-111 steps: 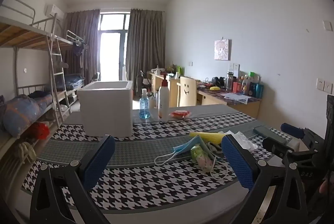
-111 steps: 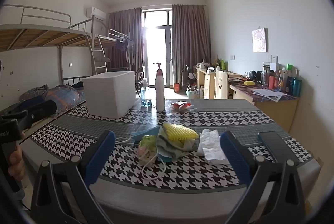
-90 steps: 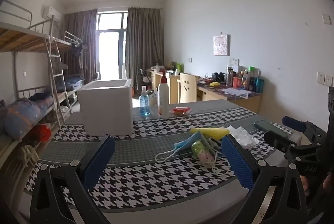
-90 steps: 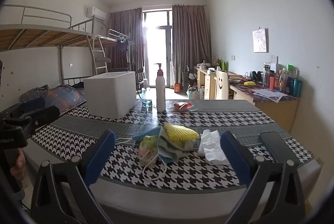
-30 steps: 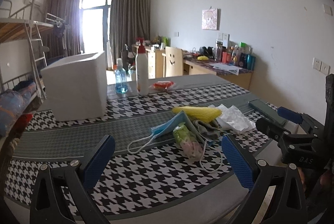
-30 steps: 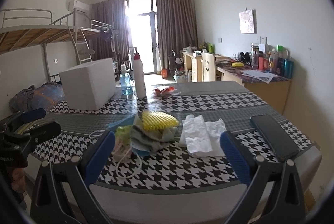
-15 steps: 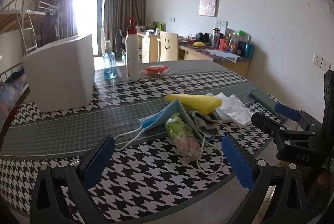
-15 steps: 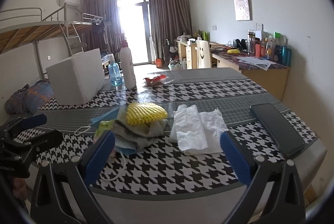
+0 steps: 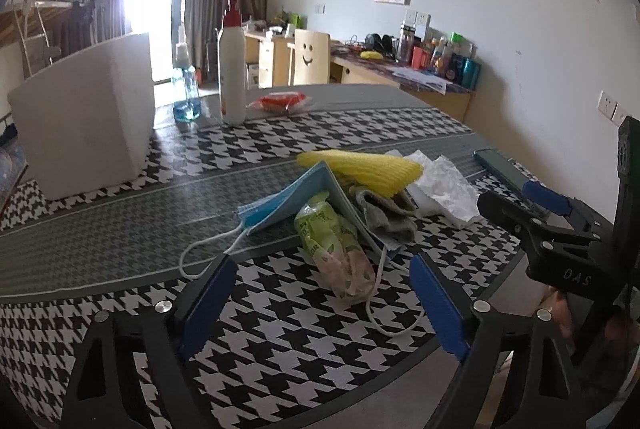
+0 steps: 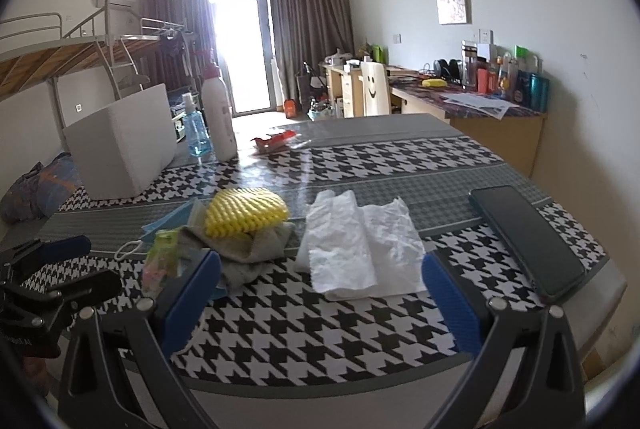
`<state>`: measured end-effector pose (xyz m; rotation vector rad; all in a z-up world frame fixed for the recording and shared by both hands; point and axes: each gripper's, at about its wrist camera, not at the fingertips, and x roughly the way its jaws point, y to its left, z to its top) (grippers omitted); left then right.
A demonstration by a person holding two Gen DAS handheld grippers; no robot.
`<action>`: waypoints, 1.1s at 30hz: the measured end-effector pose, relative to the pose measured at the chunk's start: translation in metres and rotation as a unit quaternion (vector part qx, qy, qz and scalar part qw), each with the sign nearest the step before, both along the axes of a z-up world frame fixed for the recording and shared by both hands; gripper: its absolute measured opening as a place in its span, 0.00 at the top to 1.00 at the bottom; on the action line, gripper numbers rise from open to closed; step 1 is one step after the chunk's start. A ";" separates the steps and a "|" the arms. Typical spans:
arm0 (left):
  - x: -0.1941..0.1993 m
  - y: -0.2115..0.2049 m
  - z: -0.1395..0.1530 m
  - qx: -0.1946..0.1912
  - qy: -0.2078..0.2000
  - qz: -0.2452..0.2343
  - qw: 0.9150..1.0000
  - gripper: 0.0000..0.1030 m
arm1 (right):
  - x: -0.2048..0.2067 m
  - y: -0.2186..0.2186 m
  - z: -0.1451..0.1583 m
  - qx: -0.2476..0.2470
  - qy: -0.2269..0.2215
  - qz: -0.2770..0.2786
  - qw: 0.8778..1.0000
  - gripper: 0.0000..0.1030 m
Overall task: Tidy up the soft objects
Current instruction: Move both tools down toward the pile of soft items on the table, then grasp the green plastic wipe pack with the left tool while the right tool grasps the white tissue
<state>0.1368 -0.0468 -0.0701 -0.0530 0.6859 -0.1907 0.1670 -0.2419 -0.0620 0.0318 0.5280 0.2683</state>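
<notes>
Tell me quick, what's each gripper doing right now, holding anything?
Left gripper: open, jaws just closing a little, empty, green packet ahead.
Right gripper: open, empty, white tissue ahead.

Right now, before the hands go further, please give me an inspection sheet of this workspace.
Surface: table under a houndstooth cloth.
Job's things: yellow sponge on top of grey cloth; blue face mask and green packet beside it; white tissue apart.
Clutter: phone, pump bottle, blue spray bottle, red packet, white foam box.
Grippers: left gripper open, jaws just closing, nothing gripped; right gripper open, empty.
Cables: nothing seen.
Surroundings: bunk bed, desk, curtains.
</notes>
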 end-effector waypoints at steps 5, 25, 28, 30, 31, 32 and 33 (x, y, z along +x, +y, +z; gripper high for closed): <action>0.010 0.000 -0.006 -0.002 0.021 -0.002 1.000 0.18 | 0.008 -0.001 -0.002 -0.007 0.011 -0.009 1.000 0.01; 0.045 -0.008 -0.027 0.016 0.080 -0.008 0.997 0.36 | 0.035 -0.007 -0.013 -0.029 0.056 -0.025 0.998 0.01; 0.048 -0.011 -0.030 0.020 0.083 -0.014 0.996 0.38 | 0.039 -0.007 -0.014 -0.033 0.061 -0.026 0.997 0.03; 0.048 -0.012 -0.031 0.018 0.085 -0.019 0.996 0.42 | 0.042 -0.007 -0.015 -0.036 0.066 -0.030 0.997 0.07; 0.048 -0.013 -0.031 0.019 0.085 -0.021 0.996 0.45 | 0.043 -0.007 -0.016 -0.035 0.070 -0.030 0.996 0.08; 0.048 -0.014 -0.031 0.020 0.085 -0.024 0.996 0.46 | 0.046 -0.008 -0.018 -0.034 0.077 -0.027 0.996 0.12; 0.048 -0.015 -0.031 0.021 0.084 -0.028 0.996 0.50 | 0.047 -0.007 -0.020 -0.035 0.082 -0.027 0.996 0.16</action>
